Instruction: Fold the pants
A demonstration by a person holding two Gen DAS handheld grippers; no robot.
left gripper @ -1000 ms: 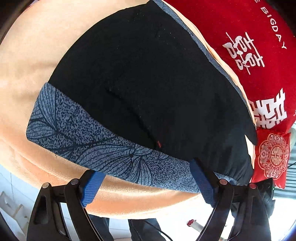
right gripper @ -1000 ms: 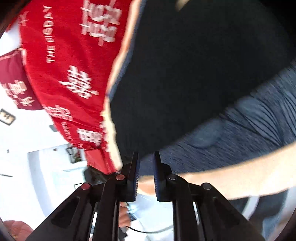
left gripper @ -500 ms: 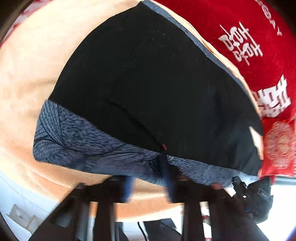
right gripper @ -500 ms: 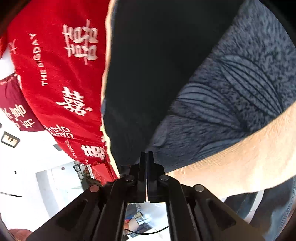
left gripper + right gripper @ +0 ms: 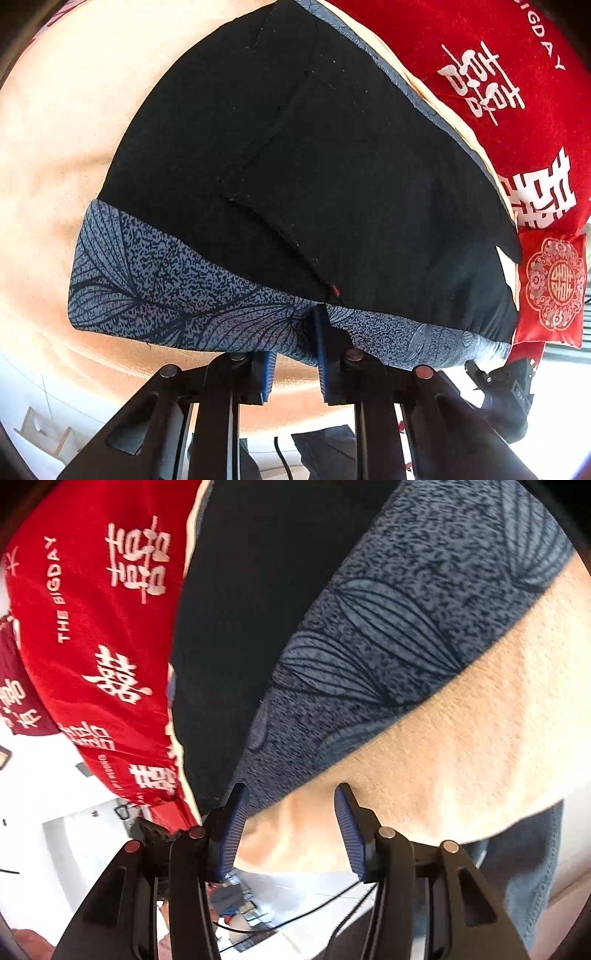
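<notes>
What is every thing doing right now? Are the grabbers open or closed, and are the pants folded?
Pants: lying flat on the peach blanket, black side up, grey leaf-print band showing along the near edge.
Left gripper: narrow gap, print edge of the pants between the pads.
Right gripper: open, holding nothing.
Red cushion: beside the pants.
Peach blanket: spread flat.

The red blanket (image 5: 85, 635) carries "THE BIGDAY" in white capitals, running lengthwise beside large white double-happiness characters; the left wrist view shows only "IGDAY". Smaller white lettering near the blanket's lower edge is too small to read.
</notes>
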